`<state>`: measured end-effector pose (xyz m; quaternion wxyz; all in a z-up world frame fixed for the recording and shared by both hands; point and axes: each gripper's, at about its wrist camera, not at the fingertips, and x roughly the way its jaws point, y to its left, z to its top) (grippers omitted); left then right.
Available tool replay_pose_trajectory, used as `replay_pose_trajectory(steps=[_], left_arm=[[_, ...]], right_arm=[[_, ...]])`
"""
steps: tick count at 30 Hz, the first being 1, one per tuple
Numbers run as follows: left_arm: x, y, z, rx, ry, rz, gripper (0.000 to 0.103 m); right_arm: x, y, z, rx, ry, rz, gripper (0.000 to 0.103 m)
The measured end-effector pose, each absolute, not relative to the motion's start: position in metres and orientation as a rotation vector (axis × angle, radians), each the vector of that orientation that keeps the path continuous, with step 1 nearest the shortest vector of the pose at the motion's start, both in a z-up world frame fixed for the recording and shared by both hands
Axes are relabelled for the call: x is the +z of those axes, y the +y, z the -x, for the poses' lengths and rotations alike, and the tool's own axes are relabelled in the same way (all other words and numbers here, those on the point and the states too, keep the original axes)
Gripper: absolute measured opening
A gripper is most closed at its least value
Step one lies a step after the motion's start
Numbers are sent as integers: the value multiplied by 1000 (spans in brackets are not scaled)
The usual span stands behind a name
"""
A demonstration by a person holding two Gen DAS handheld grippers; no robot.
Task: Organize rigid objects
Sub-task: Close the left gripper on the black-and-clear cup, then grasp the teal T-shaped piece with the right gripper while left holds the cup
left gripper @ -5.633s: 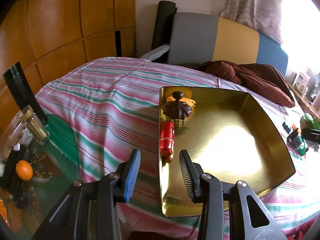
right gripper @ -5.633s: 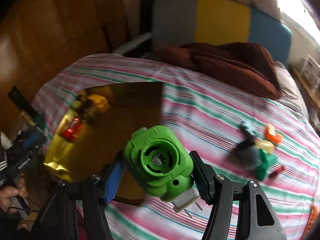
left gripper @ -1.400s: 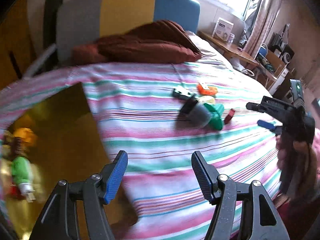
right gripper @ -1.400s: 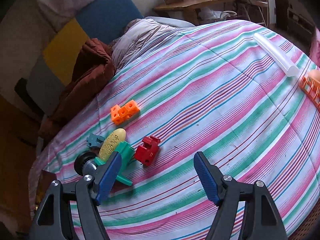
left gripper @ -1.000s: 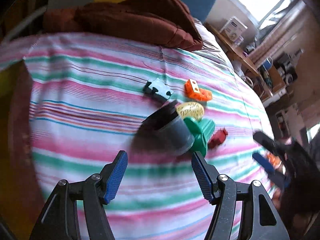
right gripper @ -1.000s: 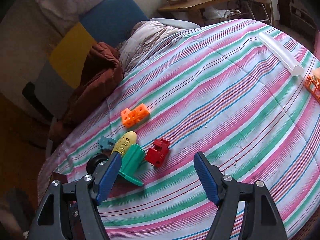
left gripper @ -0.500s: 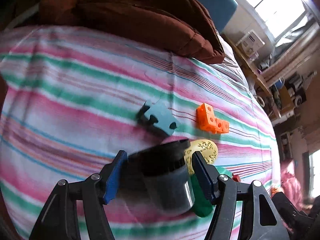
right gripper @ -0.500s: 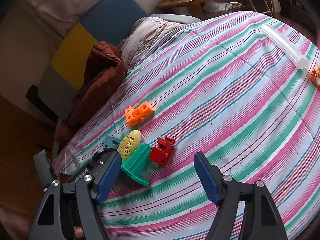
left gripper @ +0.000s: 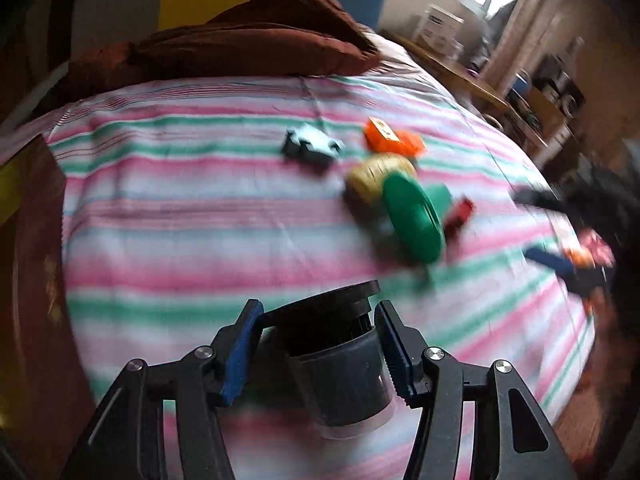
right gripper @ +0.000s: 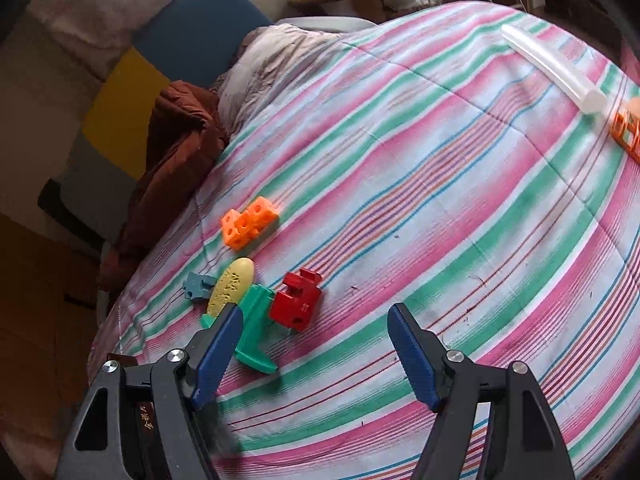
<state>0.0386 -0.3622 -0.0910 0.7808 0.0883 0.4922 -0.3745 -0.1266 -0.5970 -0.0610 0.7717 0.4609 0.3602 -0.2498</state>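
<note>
My left gripper point(left gripper: 316, 350) is shut on a dark grey round container point(left gripper: 340, 368) with a black lid and holds it above the striped bedspread. On the bed lie a grey-blue piece point(left gripper: 310, 146), an orange block point(left gripper: 394, 140), a yellow oval piece point(left gripper: 374, 176), a green piece point(left gripper: 416, 216) and a red block point(left gripper: 460, 212). My right gripper point(right gripper: 316, 350) is open and empty, just in front of the red block point(right gripper: 298, 304), the green piece point(right gripper: 254, 328), the yellow oval point(right gripper: 232, 286), the orange block point(right gripper: 248, 222) and the grey-blue piece point(right gripper: 198, 284).
The gold tray's edge point(left gripper: 24, 240) shows at the left. A brown blanket point(left gripper: 248, 44) lies at the bed's head. A clear tube point(right gripper: 556, 68) and an orange item point(right gripper: 628, 136) lie at the far right of the bed. A wooden desk point(left gripper: 472, 80) stands beyond.
My left gripper has closed on the dark container and lifted it away from the pile of pieces. My right gripper has come a little closer to the pieces, still open.
</note>
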Motion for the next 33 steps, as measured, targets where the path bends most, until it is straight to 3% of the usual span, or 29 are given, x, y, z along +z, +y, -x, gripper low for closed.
replay_pose_trajectory(steps=[19, 26, 30, 33], left_arm=[[-87, -318, 31, -903, 983, -310, 58], [-89, -319, 26, -911, 999, -299, 57], [-93, -318, 21, -924, 1036, -264, 57], [-94, -318, 21, -928, 1035, -259, 57]], right_arm=[[-61, -585, 114, -435, 788, -940, 76], [-49, -535, 81, -334, 876, -634, 76], [-36, -520, 66, -309, 896, -414, 85], [-32, -517, 48, -261, 947, -258, 85]])
